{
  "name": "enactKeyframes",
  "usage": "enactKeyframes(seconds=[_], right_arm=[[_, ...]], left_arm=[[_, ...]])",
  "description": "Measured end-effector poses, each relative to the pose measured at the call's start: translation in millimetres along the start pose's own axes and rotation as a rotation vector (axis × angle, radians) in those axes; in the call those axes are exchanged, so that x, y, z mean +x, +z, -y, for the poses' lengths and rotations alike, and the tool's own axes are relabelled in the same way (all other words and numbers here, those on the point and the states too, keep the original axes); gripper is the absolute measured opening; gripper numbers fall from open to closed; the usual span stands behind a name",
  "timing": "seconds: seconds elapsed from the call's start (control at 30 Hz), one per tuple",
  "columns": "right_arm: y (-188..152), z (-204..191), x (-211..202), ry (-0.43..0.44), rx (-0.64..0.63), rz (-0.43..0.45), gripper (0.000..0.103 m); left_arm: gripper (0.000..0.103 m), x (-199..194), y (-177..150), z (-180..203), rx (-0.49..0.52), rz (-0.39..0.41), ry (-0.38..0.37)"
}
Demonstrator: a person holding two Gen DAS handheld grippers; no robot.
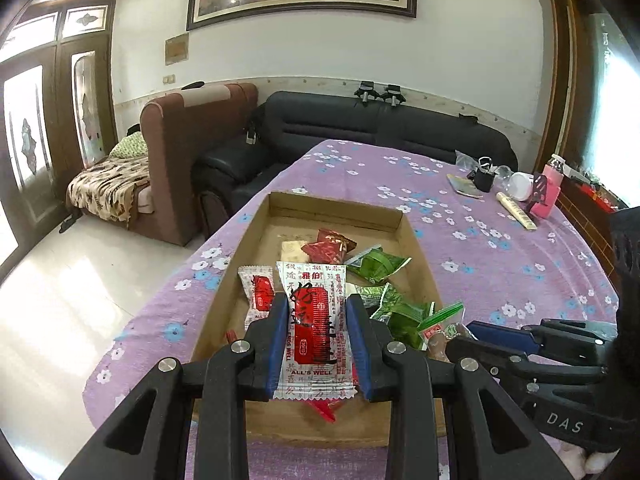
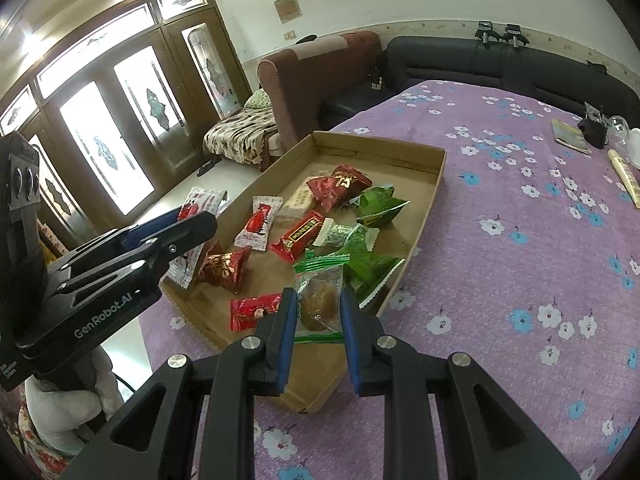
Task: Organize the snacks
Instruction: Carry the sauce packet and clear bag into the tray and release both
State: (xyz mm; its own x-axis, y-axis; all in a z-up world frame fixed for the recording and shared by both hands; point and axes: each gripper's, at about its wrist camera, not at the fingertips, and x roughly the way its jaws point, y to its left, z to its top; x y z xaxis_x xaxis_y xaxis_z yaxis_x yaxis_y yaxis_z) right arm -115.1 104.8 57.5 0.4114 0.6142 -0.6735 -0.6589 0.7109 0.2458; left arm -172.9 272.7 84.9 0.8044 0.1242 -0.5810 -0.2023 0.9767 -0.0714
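Note:
A shallow cardboard tray [image 1: 256, 232] [image 2: 436, 184] on the purple flowered tablecloth holds several wrapped snacks: red packets [image 2: 340, 186], green packets [image 2: 380, 206] [image 1: 376, 264] and a small white-and-red packet [image 1: 258, 292] [image 2: 258, 222]. My left gripper [image 1: 318, 344] is shut on a large white-and-red snack packet [image 1: 316, 320] and holds it above the tray's near end; it shows in the right wrist view [image 2: 192, 224]. My right gripper [image 2: 318, 324] is shut on a clear green-edged packet with a brown pastry [image 2: 318, 300] at the tray's near right edge; it also shows in the left wrist view [image 1: 440, 332].
The table [image 2: 520, 240] has a small clutter at its far right: a black clip [image 1: 484, 178], a white jar [image 1: 520, 186], a pink item [image 1: 550, 192], a booklet [image 1: 464, 186]. A black sofa [image 1: 360, 124] and a brown armchair [image 1: 188, 140] stand beyond the table.

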Motion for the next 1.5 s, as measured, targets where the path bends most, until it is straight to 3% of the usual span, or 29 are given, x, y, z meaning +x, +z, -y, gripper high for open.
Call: enactKeyframes(seconds=[0.57,0.93,1.37,1.43,1.5], right_arm=[[-2,-7,5,-0.009,-0.030,-0.006,0.022],[4,-6,24,-0.048,-0.061,-0.020,0.022],[0,-16,47,-0.071,-0.127,-0.079,0.022],[0,-17,48,-0.076,-0.129,-0.076,0.022],[0,-15,47,-0.079,-0.123,-0.071,0.022]], left_arm=[[0.031,10,-2,7,0.033,-0.035,0.015],[0.031,35,1,-17,-0.019,-0.085,0.009],[0.033,70,3,-16,0.003,-0.154,0.016],[0.034,72,2,-16,-0.004,-0.159,0.015],[0.043,71,3,-15,-0.010,-0.156,0.010]])
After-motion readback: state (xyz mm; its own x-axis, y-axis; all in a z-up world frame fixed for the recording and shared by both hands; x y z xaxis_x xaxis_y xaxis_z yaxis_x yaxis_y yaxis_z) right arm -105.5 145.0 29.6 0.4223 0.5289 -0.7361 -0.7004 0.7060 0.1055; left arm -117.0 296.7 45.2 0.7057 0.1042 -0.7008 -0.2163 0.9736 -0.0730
